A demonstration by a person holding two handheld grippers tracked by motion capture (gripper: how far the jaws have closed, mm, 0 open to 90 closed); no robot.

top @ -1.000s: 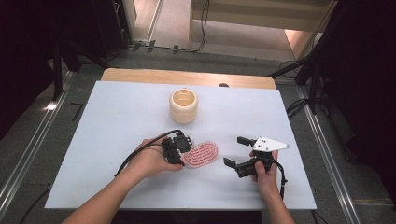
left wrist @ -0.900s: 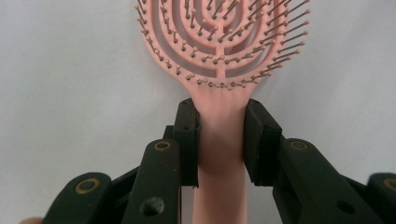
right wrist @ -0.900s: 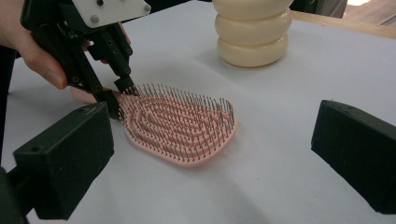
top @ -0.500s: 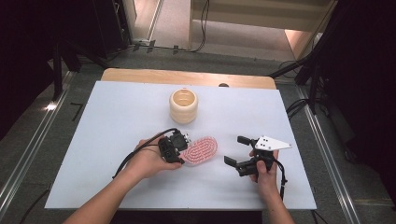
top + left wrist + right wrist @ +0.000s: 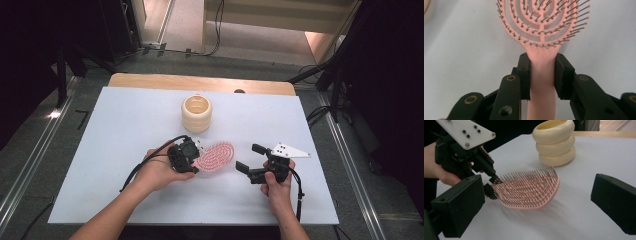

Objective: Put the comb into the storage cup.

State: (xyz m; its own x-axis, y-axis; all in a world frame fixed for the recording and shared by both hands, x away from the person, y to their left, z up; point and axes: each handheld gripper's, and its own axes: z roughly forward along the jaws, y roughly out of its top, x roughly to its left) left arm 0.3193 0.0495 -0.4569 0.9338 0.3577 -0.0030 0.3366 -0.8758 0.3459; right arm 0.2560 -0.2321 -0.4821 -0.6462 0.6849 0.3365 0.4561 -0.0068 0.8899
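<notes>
White cloth covers our table (image 5: 125, 130), and its far edge is bare wood. Dark floor lies all around it.

Nearest to us are our two arms, coming in from the near side. Our left hand (image 5: 159, 172) holds the left gripper (image 5: 192, 159). Our right hand (image 5: 276, 186) holds the right gripper (image 5: 248, 159).

Our left gripper sits a little left of the middle of the table. Its two black jaws are squeezed tight on the neck of a pink hairbrush (image 5: 541, 27), just below the round head. One jaw presses each side of the handle. From the right gripper view, the brush (image 5: 529, 190) has its bristles pointing up and its head tilted, with the far tip low by the cloth. A black cable (image 5: 145, 162) trails from the left gripper back along our wrist.

Our right gripper is to the right of the brush, near it but not touching. Its jaws stand wide apart with nothing between them. A grey three-cornered plate (image 5: 290, 150) sits on top of it.

Farther away, past the brush, stands a cream holder (image 5: 196, 113). It looks like three fat rings stacked up, and it is open at the top. It stands well apart from the brush.
</notes>
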